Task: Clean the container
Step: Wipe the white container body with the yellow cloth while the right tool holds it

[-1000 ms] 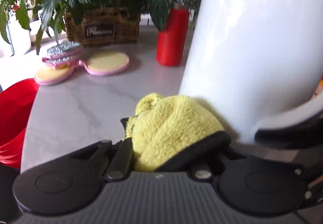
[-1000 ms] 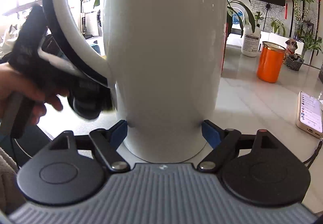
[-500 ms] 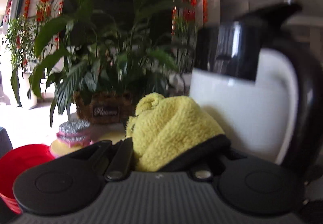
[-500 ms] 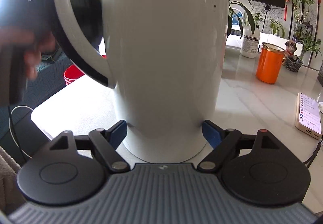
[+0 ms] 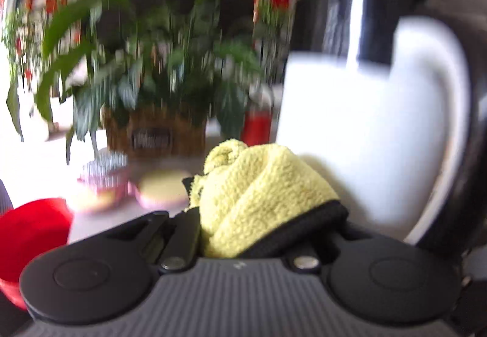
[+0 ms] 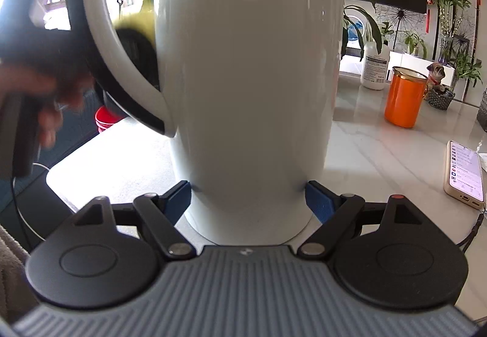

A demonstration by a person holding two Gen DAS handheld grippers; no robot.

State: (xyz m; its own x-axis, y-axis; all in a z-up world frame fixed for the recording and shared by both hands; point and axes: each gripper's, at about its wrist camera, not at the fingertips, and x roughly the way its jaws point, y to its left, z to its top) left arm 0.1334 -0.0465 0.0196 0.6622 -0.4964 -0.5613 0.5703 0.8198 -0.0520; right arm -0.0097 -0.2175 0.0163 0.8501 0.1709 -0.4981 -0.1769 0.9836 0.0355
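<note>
A tall white kettle (image 6: 249, 78) with a black-edged handle (image 6: 121, 78) stands on the pale marble counter (image 6: 380, 154). My right gripper (image 6: 248, 197) is shut on its base, and the blue pads (image 6: 179, 197) press on both sides. My left gripper (image 5: 261, 215) is shut on a bunched yellow cloth (image 5: 258, 194) that hides its fingertips. The cloth sits close against the kettle's white wall (image 5: 350, 124), below the black lid (image 5: 380, 17). In the right wrist view the yellow cloth (image 6: 143, 20) shows through the handle loop, with the person's hand (image 6: 39, 93) at the left, blurred.
A red tub (image 5: 27, 233) sits below the counter's left edge. At the back are a wicker plant basket (image 5: 158, 130), a red cylinder (image 5: 257, 127) and several round scouring pads (image 5: 103, 172). To the kettle's right stand an orange cup (image 6: 403, 96), a white bottle (image 6: 376, 66) and a phone (image 6: 465, 175).
My left gripper has risen with the cloth from the kettle's base to its upper part beside the handle, and is blurred now. The right gripper and the kettle have kept still.
</note>
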